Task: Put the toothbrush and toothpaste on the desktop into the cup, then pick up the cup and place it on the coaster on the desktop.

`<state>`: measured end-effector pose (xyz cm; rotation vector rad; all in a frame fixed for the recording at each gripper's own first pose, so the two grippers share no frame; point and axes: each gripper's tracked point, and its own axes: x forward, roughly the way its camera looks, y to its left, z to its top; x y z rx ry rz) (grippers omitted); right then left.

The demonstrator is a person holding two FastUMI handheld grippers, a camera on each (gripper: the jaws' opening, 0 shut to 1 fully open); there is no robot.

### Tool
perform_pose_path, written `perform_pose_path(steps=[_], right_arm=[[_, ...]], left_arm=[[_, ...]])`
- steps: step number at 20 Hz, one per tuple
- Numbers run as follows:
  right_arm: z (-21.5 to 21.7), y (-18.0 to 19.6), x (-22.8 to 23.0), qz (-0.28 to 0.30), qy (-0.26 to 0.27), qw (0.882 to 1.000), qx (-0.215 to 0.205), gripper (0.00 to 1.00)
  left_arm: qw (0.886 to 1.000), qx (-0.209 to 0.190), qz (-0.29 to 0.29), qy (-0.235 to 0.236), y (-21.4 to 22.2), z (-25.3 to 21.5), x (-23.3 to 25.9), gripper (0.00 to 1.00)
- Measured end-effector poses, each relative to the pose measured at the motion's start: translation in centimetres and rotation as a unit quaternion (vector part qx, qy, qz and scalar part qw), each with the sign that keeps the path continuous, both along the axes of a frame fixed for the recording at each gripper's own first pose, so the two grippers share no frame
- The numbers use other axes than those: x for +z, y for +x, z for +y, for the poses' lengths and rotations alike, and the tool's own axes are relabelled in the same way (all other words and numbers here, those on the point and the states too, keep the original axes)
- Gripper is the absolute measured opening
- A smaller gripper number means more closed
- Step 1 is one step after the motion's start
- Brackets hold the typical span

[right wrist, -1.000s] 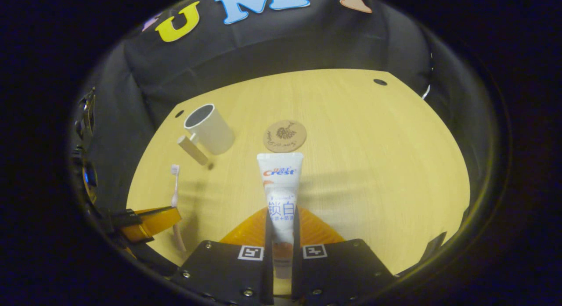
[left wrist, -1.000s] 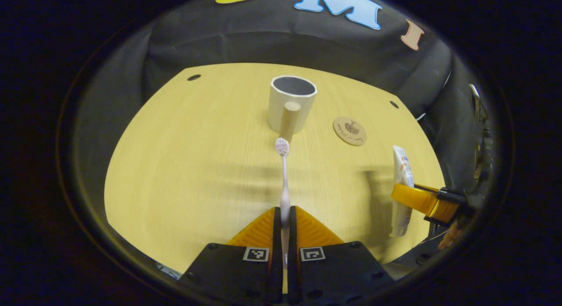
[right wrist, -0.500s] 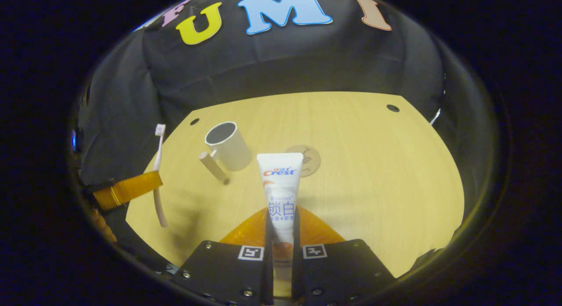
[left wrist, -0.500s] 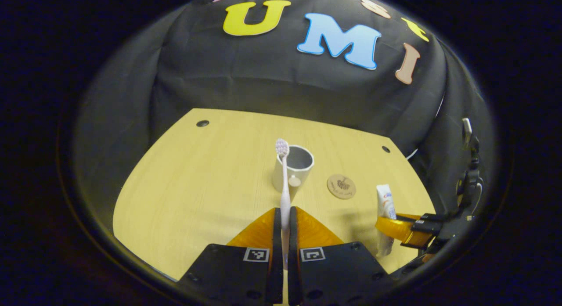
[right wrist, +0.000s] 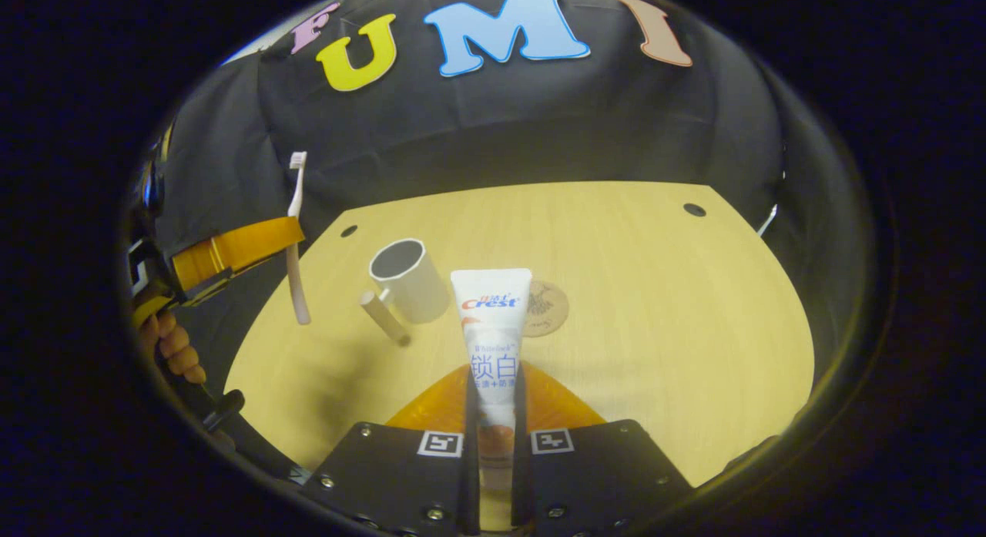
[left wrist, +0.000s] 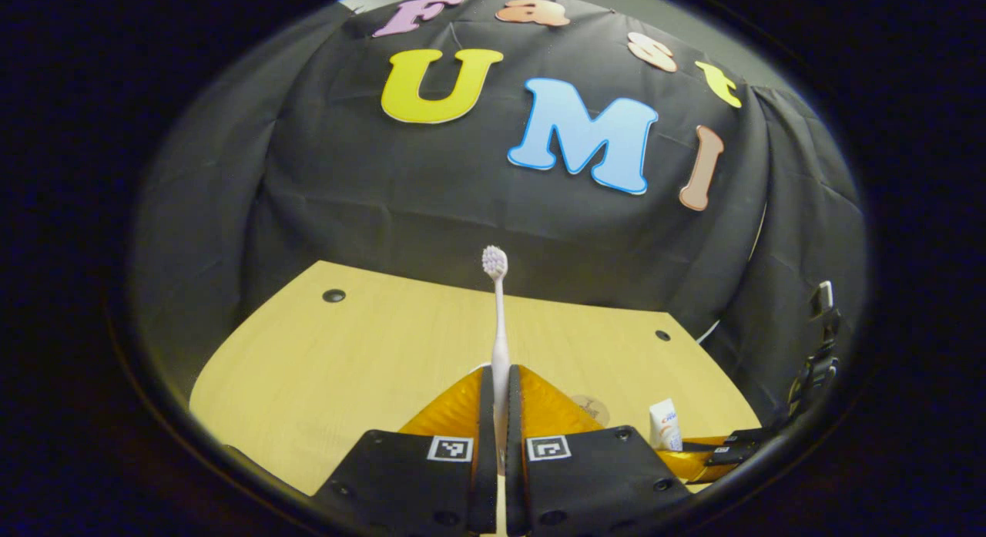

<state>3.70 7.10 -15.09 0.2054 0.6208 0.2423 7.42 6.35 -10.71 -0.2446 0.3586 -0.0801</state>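
While both items are held aloft, the loading step is judged under way; nothing is yet seen in the cup (right wrist: 408, 281).

Left gripper (left wrist: 498, 414): jaws pinched on toothbrush (left wrist: 498, 321), bristles up; inversion or lowering over the cup is called for.

Right gripper (right wrist: 493, 421): jaws pinched on toothpaste (right wrist: 491, 329).

Coaster (right wrist: 545, 309): on the surface (right wrist: 655, 306), just beside the cup.

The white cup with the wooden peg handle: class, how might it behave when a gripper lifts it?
The white cup with a wooden peg handle looks rigid, so probably won't deform. Standing empty, tall and narrow on the pale wooden desktop, it could tip if nudged high. Its smooth wall may slip.
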Motion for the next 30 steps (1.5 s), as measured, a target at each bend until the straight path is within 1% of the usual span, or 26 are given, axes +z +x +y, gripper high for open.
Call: perform_pose_path(steps=[1,2,6,9,12,13,14,17,19,20,24,27,28,29,30], right_arm=[[0.3,0.3,0.2,0.0,0.003,1.0,0.001,0.14],[0.5,0.6,0.8,-0.001,0.009,1.0,0.0,0.17],[1.5,1.6,2.6,-0.012,0.023,1.0,-0.002,0.17],[1.8,1.8,2.9,-0.01,0.021,1.0,-0.003,0.17],[1.9,2.2,2.6,-0.002,0.018,1.0,-0.01,0.17],[1.9,2.4,2.4,0.0,0.016,1.0,-0.014,0.17],[1.9,2.5,2.3,0.0,0.014,1.0,-0.017,0.17],[2.1,2.6,1.8,0.01,0.01,1.0,-0.02,0.17],[2.2,2.6,1.8,0.012,0.007,1.0,-0.021,0.17],[2.2,2.0,1.9,0.013,0.006,1.0,-0.022,0.17],[2.4,2.1,2.3,0.009,0.008,1.0,-0.025,0.17],[2.3,2.1,3.1,-0.001,0.009,1.0,-0.024,0.17],[2.2,2.1,3.4,-0.007,0.007,1.0,-0.022,0.17],[2.2,2.0,3.6,-0.012,0.005,1.0,-0.02,0.17],[2.2,2.0,3.6,-0.019,0.004,1.0,-0.018,0.18]], left_arm=[[1.0,-0.001,-0.003,0.005,0.7,0.1,-0.1,0.11],[1.0,-0.004,-0.008,0.006,1.3,0.3,-0.2,0.11],[0.998,-0.019,-0.056,-0.015,4.0,0.4,1.1,0.11],[0.995,-0.026,-0.089,-0.027,6.2,0.4,1.3,0.11],[0.993,-0.036,-0.103,-0.035,8.5,0.0,0.8,0.11],[0.993,-0.038,-0.104,-0.037,9.1,-0.3,0.4,0.14],[0.993,-0.046,-0.104,-0.043,9.8,-0.7,0.1,0.11],[0.993,-0.056,-0.091,-0.053,11.6,-1.5,-2.0,0.11],[0.994,-0.055,-0.083,-0.047,12.4,-1.6,-3.5,0.11],[0.994,-0.055,-0.08,-0.043,12.5,-1.6,-4.2,0.11],[0.996,-0.059,-0.059,-0.025,12.2,-1.9,-7.1,0.11],[0.997,-0.058,-0.046,-0.005,11.6,-1.7,-8.2,0.11],[0.998,-0.056,-0.041,0.001,11.4,-1.7,-8.5,0.19],[0.998,-0.055,-0.037,0.005,11.1,-1.5,-8.6,0.13],[0.998,-0.055,-0.034,0.007,11.1,-1.4,-8.7,0.18]])
